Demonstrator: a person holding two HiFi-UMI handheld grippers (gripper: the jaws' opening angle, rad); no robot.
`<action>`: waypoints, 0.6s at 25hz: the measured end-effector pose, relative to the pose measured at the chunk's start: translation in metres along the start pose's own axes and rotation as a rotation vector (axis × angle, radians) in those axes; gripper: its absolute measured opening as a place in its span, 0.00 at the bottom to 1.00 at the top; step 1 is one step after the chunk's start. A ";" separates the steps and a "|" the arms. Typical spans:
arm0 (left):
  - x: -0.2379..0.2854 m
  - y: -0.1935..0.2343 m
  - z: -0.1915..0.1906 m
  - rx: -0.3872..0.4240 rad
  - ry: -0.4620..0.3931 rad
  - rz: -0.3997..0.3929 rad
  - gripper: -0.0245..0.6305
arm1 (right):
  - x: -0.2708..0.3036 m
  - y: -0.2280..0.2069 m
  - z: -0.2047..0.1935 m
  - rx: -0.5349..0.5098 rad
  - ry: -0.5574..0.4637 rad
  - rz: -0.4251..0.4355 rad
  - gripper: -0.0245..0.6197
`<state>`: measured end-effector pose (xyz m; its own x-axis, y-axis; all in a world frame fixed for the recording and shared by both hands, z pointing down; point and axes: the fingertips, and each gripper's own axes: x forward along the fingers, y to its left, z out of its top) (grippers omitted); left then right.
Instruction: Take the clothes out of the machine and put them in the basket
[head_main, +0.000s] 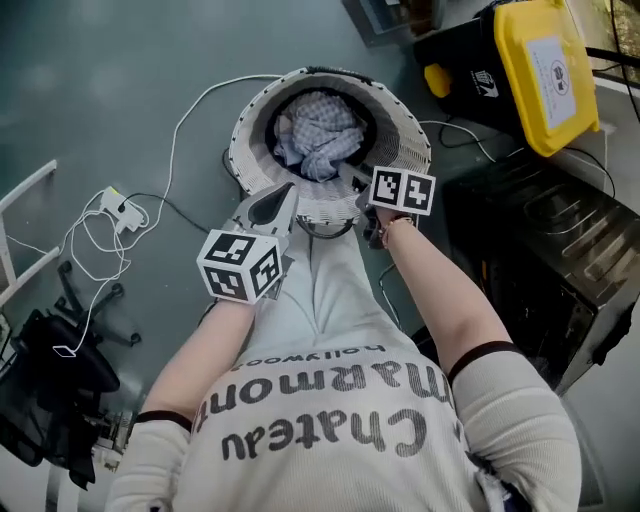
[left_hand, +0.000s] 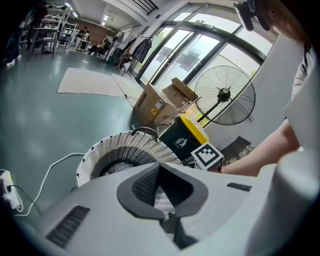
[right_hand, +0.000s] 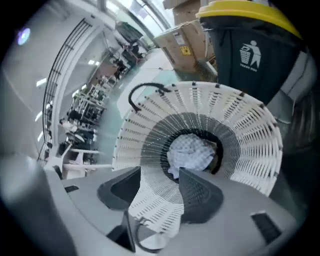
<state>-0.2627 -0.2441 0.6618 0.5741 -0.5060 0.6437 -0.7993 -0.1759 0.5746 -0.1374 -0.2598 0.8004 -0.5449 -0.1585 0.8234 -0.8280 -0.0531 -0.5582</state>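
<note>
Cloth (head_main: 320, 140), checked pale blue and white, lies bunched in the bottom of the basket (head_main: 402, 140) and touches neither gripper. Read this as the end of a deposit: one item is in, and both grippers stand over the near rim, on your side of the basket.

1. Left gripper (left_hand: 159, 170): the jaws are closed tip to tip with nothing caught in them. The white slats seen through the slit under the tips are the basket wall beyond, not a held item.
2. Right gripper (right_hand: 160, 172): the jaws are released and stand apart. Only the basket and the cloth show in the gap (both lie well past the pads), so treat this gripper as empty too.

Step in hand: the drop-off is finished for this item and the return trip has not yet begun.

Next move, as a judgement: carry both grippers clear of the rim and turn to the machine. No view shows its opening, so you cannot confirm from here whether more clothes remain. The dark metal unit (head_main: 540, 230) at your right may be it. Part the left jaws before reaching in. Take loose fabric deep between the pads, since thin cloth is likely to slip from a tip grip. Mind the cable (head_main: 177, 135) on the floor beside the basket when you turn.
</note>
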 end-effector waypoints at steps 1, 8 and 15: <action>-0.007 -0.006 0.008 0.010 -0.008 -0.004 0.05 | -0.014 0.012 0.004 0.046 -0.034 0.025 0.44; -0.062 -0.060 0.078 0.122 -0.107 -0.049 0.05 | -0.122 0.097 0.044 0.119 -0.304 0.166 0.41; -0.104 -0.128 0.144 0.253 -0.230 -0.117 0.05 | -0.239 0.160 0.095 0.151 -0.615 0.274 0.30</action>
<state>-0.2452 -0.2908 0.4484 0.6321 -0.6419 0.4341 -0.7660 -0.4327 0.4754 -0.1274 -0.3242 0.5042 -0.5206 -0.7143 0.4677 -0.6195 -0.0609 -0.7826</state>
